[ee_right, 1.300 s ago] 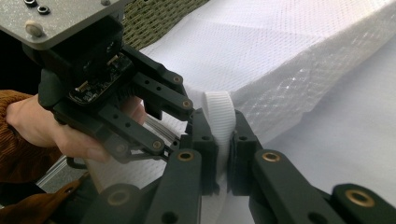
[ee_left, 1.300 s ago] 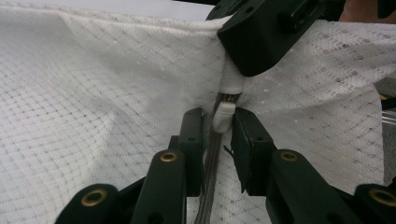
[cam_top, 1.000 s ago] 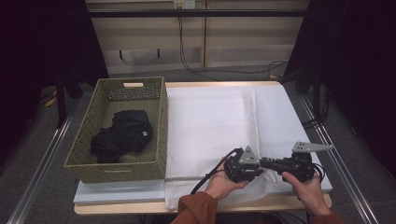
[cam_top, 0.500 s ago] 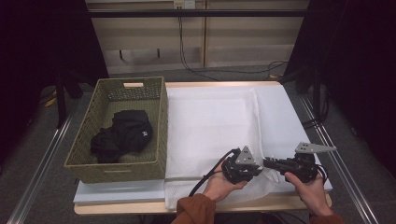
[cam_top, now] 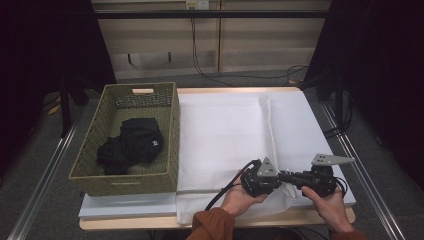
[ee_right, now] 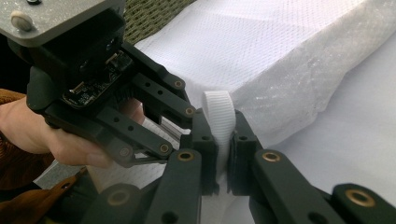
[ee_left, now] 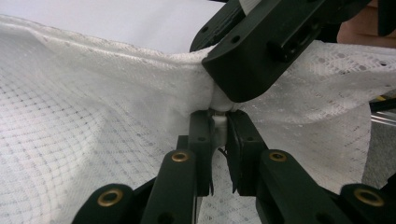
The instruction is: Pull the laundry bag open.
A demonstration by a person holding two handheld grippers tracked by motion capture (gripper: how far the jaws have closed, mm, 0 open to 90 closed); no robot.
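Jaws of both the left gripper (ee_left: 218, 122) and right gripper (ee_right: 219, 122) pinch the white cloth (cam_top: 225, 135); lift them evenly together, so neither grip slips.

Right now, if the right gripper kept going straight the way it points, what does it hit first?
The left gripper, probably. The right gripper, shut on the white cloth, points straight at it, jaws nearly tip to tip. Depth looks tiny, though unclear.

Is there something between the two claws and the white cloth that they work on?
No. Nothing visible stands between them. The left claw is shut on a fold of the white mesh cloth, and the right claw is shut on its white ribbed loop. The wicker basket stands apart at the left.
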